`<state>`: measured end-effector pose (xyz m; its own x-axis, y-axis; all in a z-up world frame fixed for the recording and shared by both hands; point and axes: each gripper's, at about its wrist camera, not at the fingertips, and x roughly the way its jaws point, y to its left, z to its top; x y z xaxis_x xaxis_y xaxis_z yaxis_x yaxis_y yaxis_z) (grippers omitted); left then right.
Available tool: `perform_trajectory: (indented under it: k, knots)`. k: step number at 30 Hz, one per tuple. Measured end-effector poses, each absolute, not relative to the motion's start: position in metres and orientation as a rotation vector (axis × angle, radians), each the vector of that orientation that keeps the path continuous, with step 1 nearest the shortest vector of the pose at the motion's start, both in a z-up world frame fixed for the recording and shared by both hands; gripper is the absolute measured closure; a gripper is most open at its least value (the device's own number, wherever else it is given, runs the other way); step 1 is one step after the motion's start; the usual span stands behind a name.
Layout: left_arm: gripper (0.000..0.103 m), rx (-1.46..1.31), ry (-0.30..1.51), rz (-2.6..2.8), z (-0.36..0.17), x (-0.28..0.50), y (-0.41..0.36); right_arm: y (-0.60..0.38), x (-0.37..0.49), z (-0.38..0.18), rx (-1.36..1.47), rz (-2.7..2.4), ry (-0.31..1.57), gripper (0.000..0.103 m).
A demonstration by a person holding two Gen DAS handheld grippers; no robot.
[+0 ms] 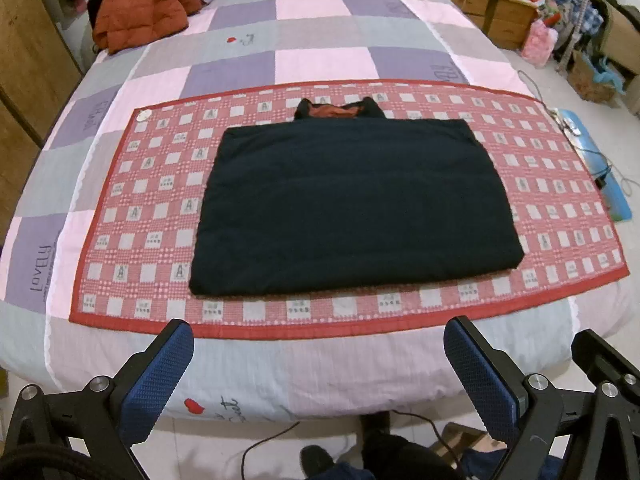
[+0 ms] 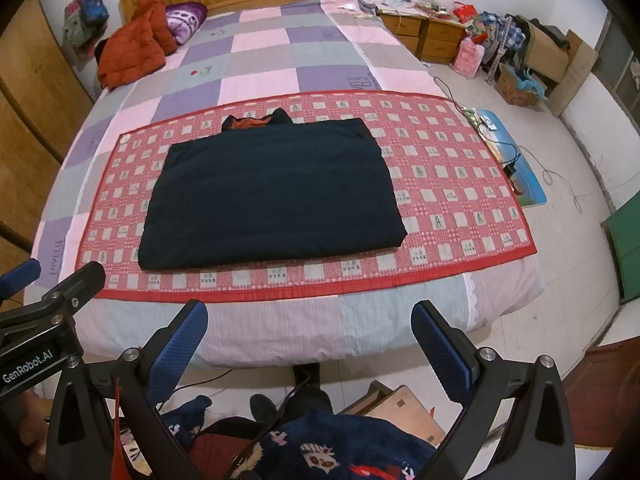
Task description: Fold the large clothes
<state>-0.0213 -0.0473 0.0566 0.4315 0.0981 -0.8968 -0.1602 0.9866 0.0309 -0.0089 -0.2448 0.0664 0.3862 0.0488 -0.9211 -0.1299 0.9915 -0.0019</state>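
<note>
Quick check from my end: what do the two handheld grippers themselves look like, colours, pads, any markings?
Both match: black angular frames with silver round bolts, each finger faced with a blue textured pad. The left gripper and right gripper look the same build. In the right wrist view, the left gripper's black body carries white "GenRobot.AI" lettering. A red tag hangs by the right gripper.

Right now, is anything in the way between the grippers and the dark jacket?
No. Both the left gripper and right gripper hover with jaws open off the near edge of the bed. Only bare red checkered mat lies before the folded dark jacket.
</note>
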Motion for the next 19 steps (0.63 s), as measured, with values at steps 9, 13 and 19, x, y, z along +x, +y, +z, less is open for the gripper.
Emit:
perform_trajectory:
  k: [9, 13, 19]
  knots:
    - [0.000, -0.062, 1.115, 0.166, 0.0549, -0.0215, -0.0504, -0.2482, -0.0099, 0.0665, -0.077, 0.116, 1.171, 0.001]
    - [0.000, -0.060, 1.113, 0.165, 0.0558, -0.0228, -0.0496, -0.2492, -0.0112, 0.0666, -0.079, 0.118, 1.170, 0.001]
    - [0.000, -0.065, 1.110, 0.157, 0.0557, -0.0243, -0.0501, -0.2531, -0.0099, 0.0668, -0.079, 0.119, 1.170, 0.001]
